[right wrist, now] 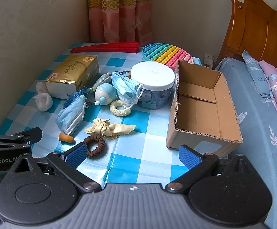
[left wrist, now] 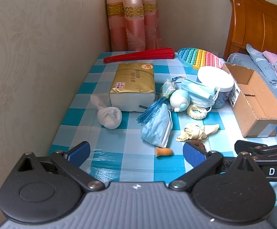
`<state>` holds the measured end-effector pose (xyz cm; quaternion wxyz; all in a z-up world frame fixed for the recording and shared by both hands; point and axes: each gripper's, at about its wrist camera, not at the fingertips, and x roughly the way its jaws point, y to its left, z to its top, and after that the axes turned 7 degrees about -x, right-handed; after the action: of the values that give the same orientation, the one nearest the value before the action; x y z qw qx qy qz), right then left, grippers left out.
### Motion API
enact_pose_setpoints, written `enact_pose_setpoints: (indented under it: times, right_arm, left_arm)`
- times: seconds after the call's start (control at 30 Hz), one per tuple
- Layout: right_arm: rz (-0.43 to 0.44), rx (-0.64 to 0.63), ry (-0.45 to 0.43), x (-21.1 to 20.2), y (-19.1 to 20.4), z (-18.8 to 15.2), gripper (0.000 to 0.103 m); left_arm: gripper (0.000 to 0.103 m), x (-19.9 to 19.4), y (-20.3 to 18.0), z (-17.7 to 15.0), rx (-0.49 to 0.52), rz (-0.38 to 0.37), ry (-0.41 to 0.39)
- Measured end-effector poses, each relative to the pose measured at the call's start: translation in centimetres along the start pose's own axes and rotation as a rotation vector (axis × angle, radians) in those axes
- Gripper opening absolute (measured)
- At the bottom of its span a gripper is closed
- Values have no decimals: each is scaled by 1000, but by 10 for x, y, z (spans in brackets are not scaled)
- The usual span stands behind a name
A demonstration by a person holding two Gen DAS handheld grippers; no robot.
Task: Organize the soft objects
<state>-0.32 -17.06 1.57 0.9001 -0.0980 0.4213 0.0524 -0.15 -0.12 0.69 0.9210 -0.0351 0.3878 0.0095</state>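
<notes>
Hovering over a table [right wrist: 130, 164] in a room corner — blue-and-white checked cloth, pale patterned walls, pink curtain [left wrist: 133, 19] behind, wooden headboard [right wrist: 262, 24] and bed [right wrist: 257, 118] alongside. Left gripper [left wrist: 136, 152] gaping wide, holding nothing; right gripper [right wrist: 132, 152] likewise spread and empty, its left fingertip sitting just beside a brown scrunchie [right wrist: 95, 146]. Lying scattered mid-table: masks [left wrist: 156, 128], a yellow cloth [right wrist: 109, 127], a cream scrunchie [right wrist: 120, 107], a white pouch [left wrist: 109, 117], an orange earplug [left wrist: 164, 151]. Standing at the right edge — an open box [right wrist: 201, 106], empty. Resting further back: tissue pack [left wrist: 133, 83], jar [right wrist: 153, 85], red fan [left wrist: 140, 57], pop toy [right wrist: 167, 54].
</notes>
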Motion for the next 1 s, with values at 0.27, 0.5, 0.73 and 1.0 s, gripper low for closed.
enact_pose_setpoints:
  times: [0.27, 0.5, 0.73, 1.0]
  right_arm:
    - [-2, -4, -3, 0, 0, 1, 103]
    - [-4, -10, -8, -2, 1, 0, 103]
    - [-5, -11, -8, -2, 1, 0, 103]
    - [-6, -13, -12, -2, 1, 1, 103]
  left_arm:
    - [102, -1, -1, 0, 1, 0, -5]
    - [102, -1, -2, 0, -1, 0, -7]
    - [102, -1, -1, 0, -1, -1, -6]
    - [102, -1, -1, 0, -1, -2, -7]
